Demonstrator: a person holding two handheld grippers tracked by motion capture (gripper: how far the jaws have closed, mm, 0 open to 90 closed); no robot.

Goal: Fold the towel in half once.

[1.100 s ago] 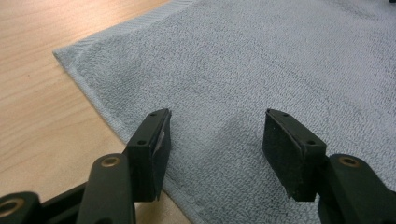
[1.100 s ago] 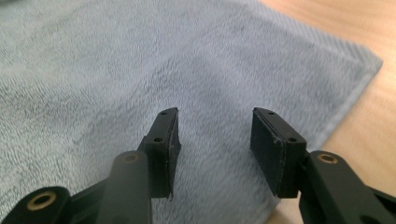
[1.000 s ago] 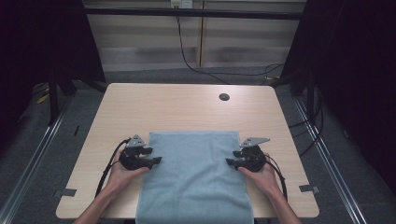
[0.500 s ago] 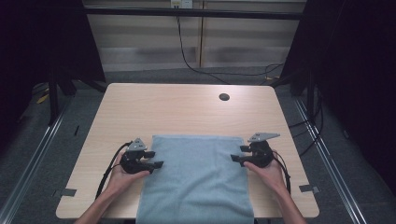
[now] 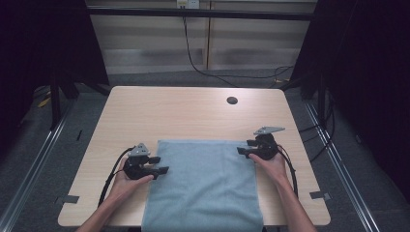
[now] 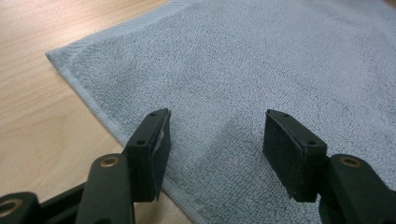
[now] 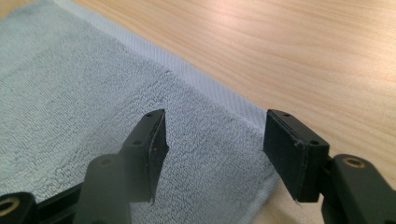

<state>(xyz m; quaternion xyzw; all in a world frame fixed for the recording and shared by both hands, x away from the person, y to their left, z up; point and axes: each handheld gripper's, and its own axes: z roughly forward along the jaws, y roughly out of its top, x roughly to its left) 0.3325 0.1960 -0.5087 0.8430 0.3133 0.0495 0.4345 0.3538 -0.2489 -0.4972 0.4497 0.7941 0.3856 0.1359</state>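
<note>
Pale tabletop (image 5: 193, 111): we see the towel (image 5: 205, 186) lying flat, unfolded; left hand-held gripper (image 5: 162, 164) and right hand-held gripper (image 5: 243, 147) gape, the right's jaws just widened, empty.

Black grippers (image 5: 241, 150), grey three-cornered top plates, black cables, bare forearms

Pale blue-grey towel (image 5: 203, 186) — light wood-grain table (image 5: 193, 116) — black grippers.
</note>
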